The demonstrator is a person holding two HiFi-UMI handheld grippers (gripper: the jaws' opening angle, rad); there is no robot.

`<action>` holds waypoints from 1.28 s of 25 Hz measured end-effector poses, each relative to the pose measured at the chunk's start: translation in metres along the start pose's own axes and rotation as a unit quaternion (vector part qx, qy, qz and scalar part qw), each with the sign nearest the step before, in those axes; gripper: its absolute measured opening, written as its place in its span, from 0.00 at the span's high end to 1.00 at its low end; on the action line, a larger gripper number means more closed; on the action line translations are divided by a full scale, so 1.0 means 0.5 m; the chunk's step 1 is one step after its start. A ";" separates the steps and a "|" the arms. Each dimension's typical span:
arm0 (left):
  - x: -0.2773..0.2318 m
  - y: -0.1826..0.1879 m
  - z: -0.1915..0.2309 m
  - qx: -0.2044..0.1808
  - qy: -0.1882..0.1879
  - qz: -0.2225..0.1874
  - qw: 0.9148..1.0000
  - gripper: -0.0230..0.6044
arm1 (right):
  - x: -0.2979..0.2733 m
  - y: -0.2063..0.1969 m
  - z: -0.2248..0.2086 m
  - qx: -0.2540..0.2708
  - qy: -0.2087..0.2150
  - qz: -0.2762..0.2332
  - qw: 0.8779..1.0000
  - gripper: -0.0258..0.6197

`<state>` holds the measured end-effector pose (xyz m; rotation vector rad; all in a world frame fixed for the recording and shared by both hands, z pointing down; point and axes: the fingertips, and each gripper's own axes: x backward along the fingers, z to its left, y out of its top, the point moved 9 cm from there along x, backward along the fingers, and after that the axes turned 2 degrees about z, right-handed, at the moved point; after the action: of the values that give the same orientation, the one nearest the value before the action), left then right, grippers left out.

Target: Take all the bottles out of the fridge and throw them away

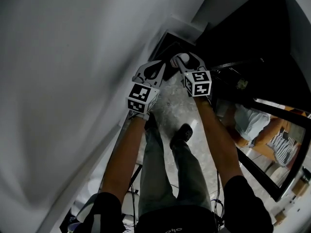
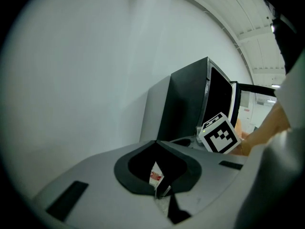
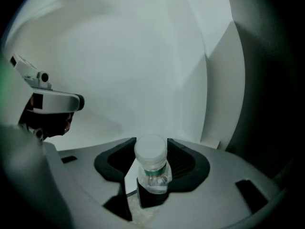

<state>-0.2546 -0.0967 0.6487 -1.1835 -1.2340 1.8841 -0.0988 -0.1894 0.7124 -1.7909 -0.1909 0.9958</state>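
A clear bottle with a white cap (image 3: 151, 151) and a green neck band stands upright between the dark pads of my right gripper (image 3: 151, 178), which is shut on it. From the head view, that gripper (image 1: 187, 62) hangs over the floor with the cap (image 1: 184, 58) at its tip. My left gripper (image 2: 158, 184) is closed on a clear item with a red and white label (image 2: 155, 176), a bottle as far as I can tell. It (image 1: 151, 72) hangs just left of the right gripper. The black fridge (image 2: 190, 104) stands ahead.
A white wall (image 1: 73, 81) runs along the left. A dark box-like opening (image 1: 170, 43) lies on the floor just beyond both grippers. The fridge's glass door (image 1: 272, 178) stands open at the right. The person's legs and shoes (image 1: 181, 135) are on the pale stone floor (image 1: 167, 106).
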 end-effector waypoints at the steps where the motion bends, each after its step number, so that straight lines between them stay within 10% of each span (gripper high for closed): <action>1: 0.001 -0.002 0.002 0.000 0.001 0.001 1.000 0.96 | -0.004 0.003 0.002 -0.004 0.006 -0.004 1.000 0.64; 13: 0.017 -0.014 0.000 0.004 0.008 -0.001 1.000 0.96 | 0.064 0.034 0.016 0.005 0.011 -0.045 0.999 0.59; 20: -0.001 0.030 -0.057 -0.010 -0.007 -0.026 1.000 0.96 | 0.193 0.046 -0.018 -0.009 -0.041 -0.076 0.996 0.94; 32: -0.093 0.114 -0.262 -0.051 -0.080 -0.051 0.994 0.96 | 0.425 0.012 -0.127 -0.036 -0.102 -0.108 0.988 0.95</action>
<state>-0.1169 -0.1063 0.5899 -1.0165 -1.4656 1.8894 0.0808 -0.1207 0.6015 -1.6899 -0.5435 1.0245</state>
